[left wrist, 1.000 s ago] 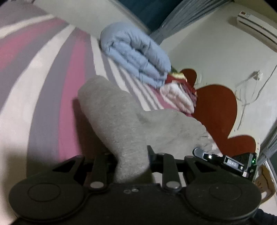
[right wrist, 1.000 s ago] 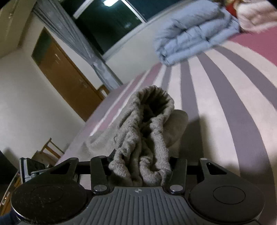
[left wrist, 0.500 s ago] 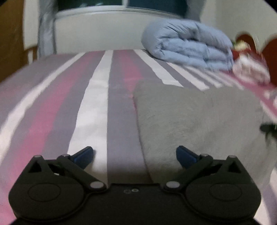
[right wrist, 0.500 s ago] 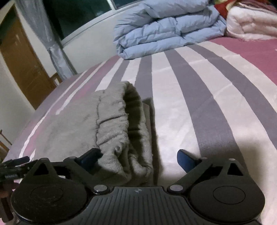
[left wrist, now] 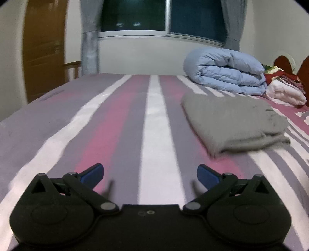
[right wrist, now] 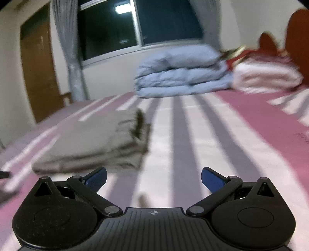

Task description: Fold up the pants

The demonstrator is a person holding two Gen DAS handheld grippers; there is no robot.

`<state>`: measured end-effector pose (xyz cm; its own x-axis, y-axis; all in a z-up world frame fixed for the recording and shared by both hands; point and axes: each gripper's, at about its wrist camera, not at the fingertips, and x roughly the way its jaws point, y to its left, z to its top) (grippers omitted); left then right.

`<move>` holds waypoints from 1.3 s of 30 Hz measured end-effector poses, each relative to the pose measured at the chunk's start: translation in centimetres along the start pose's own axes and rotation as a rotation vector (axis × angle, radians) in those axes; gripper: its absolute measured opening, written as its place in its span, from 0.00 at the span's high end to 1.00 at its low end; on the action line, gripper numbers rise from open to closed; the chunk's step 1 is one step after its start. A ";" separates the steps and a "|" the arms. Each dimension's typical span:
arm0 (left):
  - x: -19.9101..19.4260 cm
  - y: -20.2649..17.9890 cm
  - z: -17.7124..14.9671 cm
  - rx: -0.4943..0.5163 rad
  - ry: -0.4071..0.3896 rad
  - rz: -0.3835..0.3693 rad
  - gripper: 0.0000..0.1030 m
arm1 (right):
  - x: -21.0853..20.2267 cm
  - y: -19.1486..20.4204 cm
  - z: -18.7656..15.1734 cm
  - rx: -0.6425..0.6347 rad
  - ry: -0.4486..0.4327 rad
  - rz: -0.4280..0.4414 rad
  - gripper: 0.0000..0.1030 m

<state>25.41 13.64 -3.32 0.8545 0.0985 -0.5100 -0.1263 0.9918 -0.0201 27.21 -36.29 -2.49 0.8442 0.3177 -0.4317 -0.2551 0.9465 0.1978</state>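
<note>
The grey pants (left wrist: 233, 121) lie folded in a flat stack on the striped bed cover (left wrist: 119, 119). In the left wrist view they are ahead and to the right of my left gripper (left wrist: 150, 172), which is open, empty and apart from them. In the right wrist view the pants (right wrist: 96, 141) lie ahead and to the left of my right gripper (right wrist: 154, 176), which is open and empty, with its left finger near the stack's front edge.
A folded light blue duvet (left wrist: 226, 71) and folded pink and red bedding (left wrist: 285, 90) lie at the far right of the bed by the red headboard (right wrist: 297, 29). A window (left wrist: 162, 15), grey curtain (left wrist: 89, 36) and wooden door (left wrist: 44, 48) are beyond.
Both grippers let go of the grey pants, opened, and pulled back. The pants now lie folded flat on the bed, clear of both grippers.
</note>
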 end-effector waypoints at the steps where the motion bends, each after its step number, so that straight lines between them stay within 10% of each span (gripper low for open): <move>1: -1.4 0.4 -0.5 -0.016 -0.011 0.008 0.06 | -1.3 0.0 -0.8 0.001 -0.004 -0.013 0.00; 7: -8.6 0.5 -1.6 -0.119 -0.090 0.007 0.06 | -9.8 1.4 -3.0 0.042 -0.066 -0.086 0.00; 18: -18.7 -6.3 -5.9 -0.048 -0.200 -0.119 0.06 | -20.3 10.9 -8.0 -0.136 -0.148 0.043 0.00; 39: -19.0 -10.9 -8.5 0.022 -0.209 -0.167 0.06 | -18.9 13.2 -9.4 -0.144 -0.129 0.042 0.00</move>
<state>6.27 0.25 -0.73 0.9484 -0.0540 -0.3126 0.0339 0.9970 -0.0693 3.47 -29.31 0.05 0.8823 0.3559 -0.3079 -0.3482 0.9339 0.0817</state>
